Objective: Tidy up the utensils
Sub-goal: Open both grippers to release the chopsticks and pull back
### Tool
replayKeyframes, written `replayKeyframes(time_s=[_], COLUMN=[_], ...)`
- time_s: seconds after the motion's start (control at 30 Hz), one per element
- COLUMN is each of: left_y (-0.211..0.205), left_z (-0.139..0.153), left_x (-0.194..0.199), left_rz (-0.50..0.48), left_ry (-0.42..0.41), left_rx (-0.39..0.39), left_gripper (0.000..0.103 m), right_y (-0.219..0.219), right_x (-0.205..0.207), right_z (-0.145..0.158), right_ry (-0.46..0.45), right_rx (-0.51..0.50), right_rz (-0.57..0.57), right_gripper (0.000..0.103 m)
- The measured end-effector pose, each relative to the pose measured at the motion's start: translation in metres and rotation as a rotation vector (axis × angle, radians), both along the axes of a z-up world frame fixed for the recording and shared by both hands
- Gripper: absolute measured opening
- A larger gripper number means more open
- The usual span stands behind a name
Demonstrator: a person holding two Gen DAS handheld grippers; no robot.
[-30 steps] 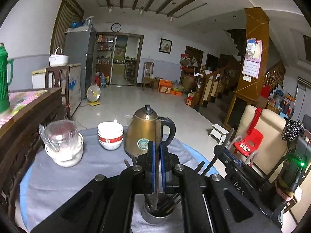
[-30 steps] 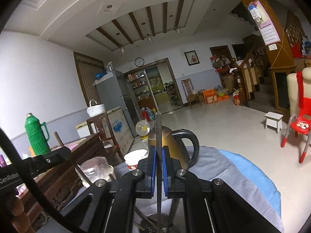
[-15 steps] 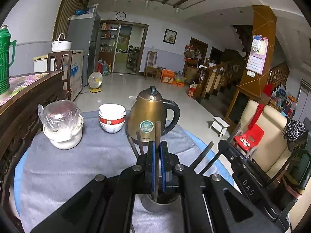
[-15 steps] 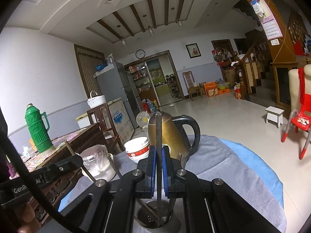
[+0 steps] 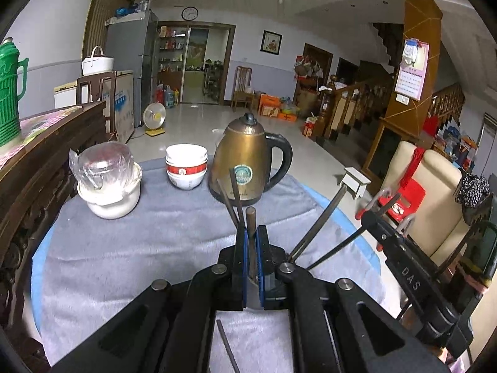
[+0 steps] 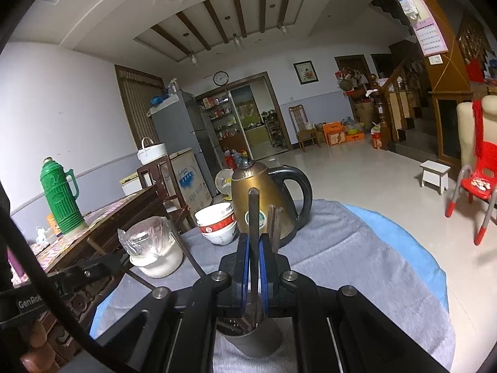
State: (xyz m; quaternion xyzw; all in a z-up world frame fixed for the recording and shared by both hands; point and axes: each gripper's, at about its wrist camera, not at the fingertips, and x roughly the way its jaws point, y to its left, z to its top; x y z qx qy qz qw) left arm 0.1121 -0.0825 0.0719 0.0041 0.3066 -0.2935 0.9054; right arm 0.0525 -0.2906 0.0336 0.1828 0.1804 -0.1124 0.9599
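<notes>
My left gripper [image 5: 252, 242] is shut on a brown chopstick [image 5: 251, 220] that stands upright between its blue pads. Several dark chopsticks [image 5: 234, 199] lean up just beyond it, and others [image 5: 320, 227] slant to the right. My right gripper [image 6: 254, 255] is shut on a dark chopstick [image 6: 254, 214] held upright, its lower end inside a grey metal cup [image 6: 251, 340] that holds more chopsticks. The cup is hidden under the left gripper in the left wrist view.
On the grey cloth [image 5: 130, 248] stand a gold kettle [image 5: 245, 161], stacked white bowls [image 5: 185, 164] and a plastic-wrapped jar [image 5: 107, 180]. A dark wooden sideboard [image 5: 37, 168] with a green thermos [image 6: 60, 195] is at left. The table edge drops off at right.
Both grippers have lowered over the cup. The chopsticks now stick up less above the pads, and the right one's end has gone into the cup.
</notes>
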Motion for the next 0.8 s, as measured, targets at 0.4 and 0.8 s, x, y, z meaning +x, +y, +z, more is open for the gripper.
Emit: replayKeyframes(time_s=[0.4, 0.8], left_y=[0.003, 0.003], left_z=[-0.010, -0.012], left_x=[-0.009, -0.018], left_rz=[-0.001, 0.001], left_ry=[0.033, 0.017], left_rx=[0.044, 0.071], left_gripper=[0.006, 0.006], right_y=[0.015, 0.016], right_x=[-0.001, -0.004], right_z=[-0.004, -0.010], right_ry=[0.015, 0.028], right_rx=[-0.009, 0.004], right_rz=[0.009, 0.000], right_gripper=[0.007, 0.008])
